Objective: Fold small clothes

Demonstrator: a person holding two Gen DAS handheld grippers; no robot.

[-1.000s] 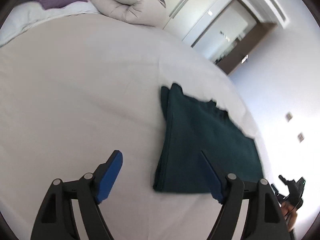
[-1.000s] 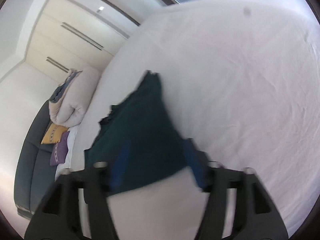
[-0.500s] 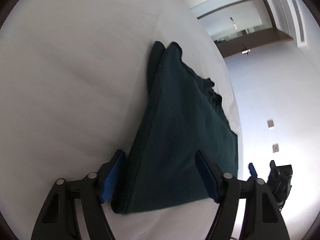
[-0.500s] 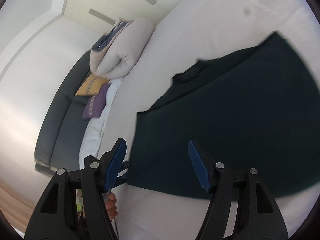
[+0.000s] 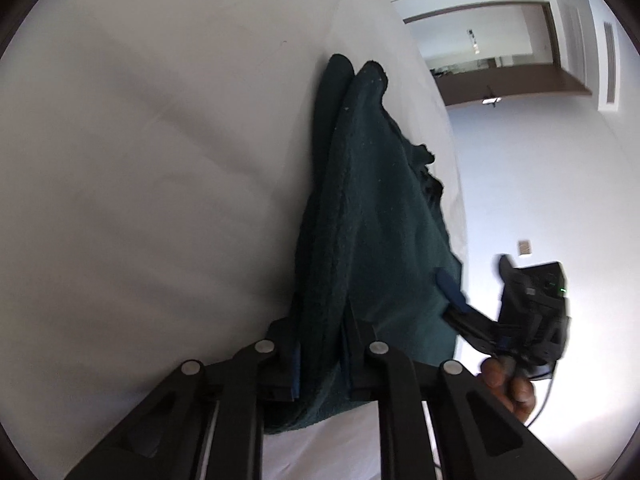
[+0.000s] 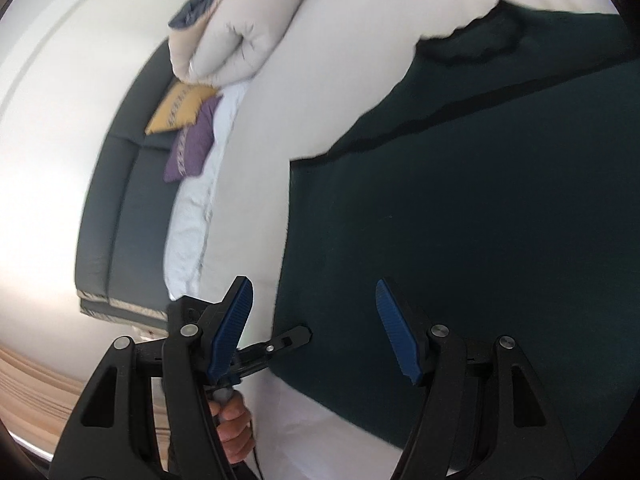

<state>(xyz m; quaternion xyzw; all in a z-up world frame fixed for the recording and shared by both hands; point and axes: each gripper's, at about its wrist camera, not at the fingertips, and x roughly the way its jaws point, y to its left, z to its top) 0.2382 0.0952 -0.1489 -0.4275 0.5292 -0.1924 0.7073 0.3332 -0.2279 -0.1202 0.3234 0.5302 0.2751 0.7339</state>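
A dark green folded garment [image 5: 360, 208] lies on the white bed [image 5: 140, 160]. My left gripper [image 5: 320, 356] is shut on the garment's near corner, with the cloth bunched between its jaws. In the right wrist view the garment [image 6: 480, 184] spreads flat over the right half. My right gripper [image 6: 316, 328] is open, its blue pads [image 6: 394, 330] over the garment's near edge, touching nothing. The right gripper also shows in the left wrist view [image 5: 452, 292] at the garment's far edge. The left gripper shows in the right wrist view [image 6: 276, 344], clamped on the garment's corner.
A rolled beige duvet [image 6: 240, 32] lies at the bed's far end. A yellow cushion [image 6: 180, 108] and a purple cushion [image 6: 192, 148] rest on a dark sofa [image 6: 116, 208]. A doorway [image 5: 492, 60] and white wall lie past the bed.
My left gripper has moved onto the garment's corner and shut on it. My right gripper has swung in over the garment's edge and stays open.
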